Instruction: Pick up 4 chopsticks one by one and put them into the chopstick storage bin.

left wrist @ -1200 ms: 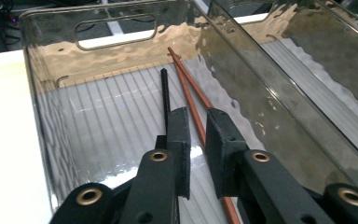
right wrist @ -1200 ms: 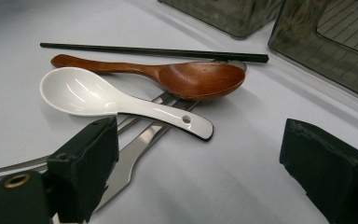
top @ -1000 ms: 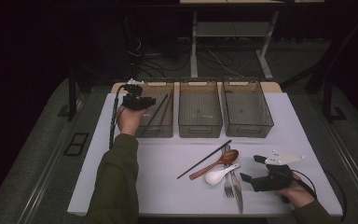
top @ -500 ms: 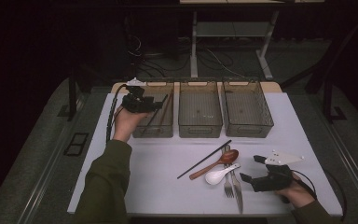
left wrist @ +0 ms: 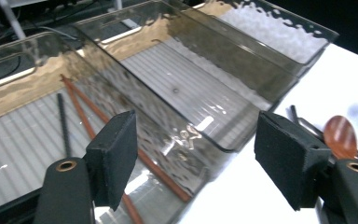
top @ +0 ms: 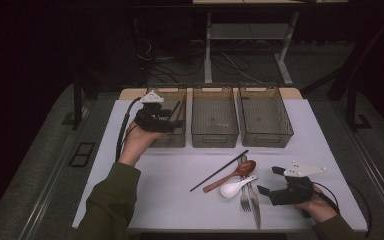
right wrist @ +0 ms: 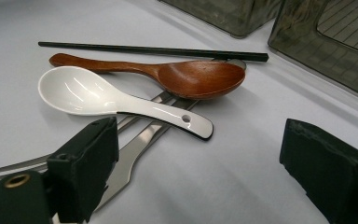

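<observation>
The left gripper (top: 172, 120), jaws just opened and empty, hovers over the left bin (top: 177, 141) (chopsticks (left wrist: 81, 109) inside). The right gripper (top: 270, 181) waits wide beside the white spoon (top: 234, 187), well apart from that bin.

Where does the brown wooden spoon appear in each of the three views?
High view: the wooden spoon lies right of centre on the table, in the cutlery pile.
Left gripper view: its bowl shows at the right edge.
Right gripper view: upper middle.
Shared landmark: the black chopstick beside it.
</observation>
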`<state>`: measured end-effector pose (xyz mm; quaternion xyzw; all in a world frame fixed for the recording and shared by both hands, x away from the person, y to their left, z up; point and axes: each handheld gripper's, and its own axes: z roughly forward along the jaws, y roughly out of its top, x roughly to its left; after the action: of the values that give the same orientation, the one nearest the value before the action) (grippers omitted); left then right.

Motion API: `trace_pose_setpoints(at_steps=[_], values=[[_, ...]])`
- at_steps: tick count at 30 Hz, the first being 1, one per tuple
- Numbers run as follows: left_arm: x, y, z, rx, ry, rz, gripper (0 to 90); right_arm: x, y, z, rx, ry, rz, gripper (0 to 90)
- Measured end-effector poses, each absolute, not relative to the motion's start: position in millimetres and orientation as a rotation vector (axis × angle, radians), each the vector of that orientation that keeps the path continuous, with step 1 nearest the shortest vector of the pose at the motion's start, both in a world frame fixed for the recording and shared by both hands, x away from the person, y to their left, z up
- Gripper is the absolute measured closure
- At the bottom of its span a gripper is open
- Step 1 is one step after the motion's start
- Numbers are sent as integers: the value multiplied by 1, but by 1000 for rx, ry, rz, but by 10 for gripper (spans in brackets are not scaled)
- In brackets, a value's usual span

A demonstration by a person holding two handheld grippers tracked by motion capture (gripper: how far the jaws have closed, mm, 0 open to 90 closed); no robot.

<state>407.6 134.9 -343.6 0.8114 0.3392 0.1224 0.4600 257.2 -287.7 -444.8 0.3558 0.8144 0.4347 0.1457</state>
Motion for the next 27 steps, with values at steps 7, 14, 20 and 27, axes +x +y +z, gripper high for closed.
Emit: trace_pose_setpoints(at_steps=[7, 14, 20, 27], values=[[391, 125, -349, 2002, 794, 287, 255, 257, -287, -445, 1022, 2345, 1253, 115], [375, 116, -361, 1993, 765, 276, 228, 257, -288, -445, 1027, 2344, 1252, 115], [363, 110, -372, 2013, 742, 264, 214, 257, -287, -445, 1022, 2346, 1253, 115], [353, 103, -381, 2024, 718, 247, 175, 257, -287, -445, 1026, 2344, 1253, 115]])
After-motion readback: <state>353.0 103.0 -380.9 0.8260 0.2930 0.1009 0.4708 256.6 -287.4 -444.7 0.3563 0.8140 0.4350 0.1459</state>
